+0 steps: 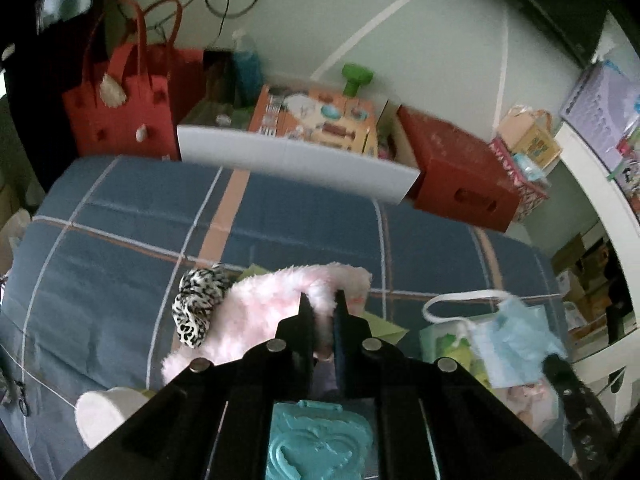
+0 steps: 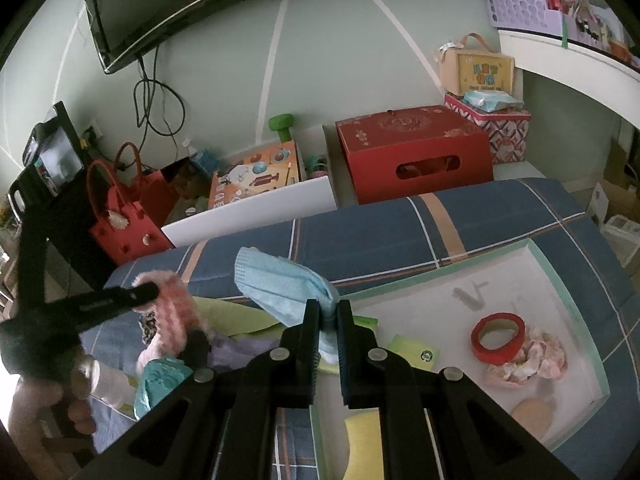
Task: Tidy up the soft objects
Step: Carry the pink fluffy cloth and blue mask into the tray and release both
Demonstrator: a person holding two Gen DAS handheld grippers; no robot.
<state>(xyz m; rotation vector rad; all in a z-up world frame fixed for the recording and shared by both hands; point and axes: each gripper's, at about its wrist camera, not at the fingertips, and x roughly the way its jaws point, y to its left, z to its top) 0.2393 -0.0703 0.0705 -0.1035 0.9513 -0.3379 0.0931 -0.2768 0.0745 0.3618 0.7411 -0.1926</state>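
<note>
My left gripper point(image 1: 323, 312) pinches the pink fluffy piece point(image 1: 256, 312) between its fingers point(image 1: 306, 320), lifted above the blue plaid bed cover point(image 1: 140, 216). A black-and-white scrunchie point(image 1: 198, 306) sits just beside the pink fluff on its left, and a teal heart-embossed case point(image 1: 318, 440) lies below my fingers. My right gripper point(image 2: 329, 320) is clamped on a crumpled blue face mask point(image 2: 280, 286), held up near the left edge of the white tray point(image 2: 560, 280) with the mint-green rim. Inside that tray rest a red tape roll point(image 2: 498, 338), a pink floral scrunchie point(image 2: 528, 362) touching it, a tan sponge point(image 2: 530, 418) and a yellow sponge point(image 2: 362, 446). Against the wall stands a red box point(image 2: 416, 152).
</note>
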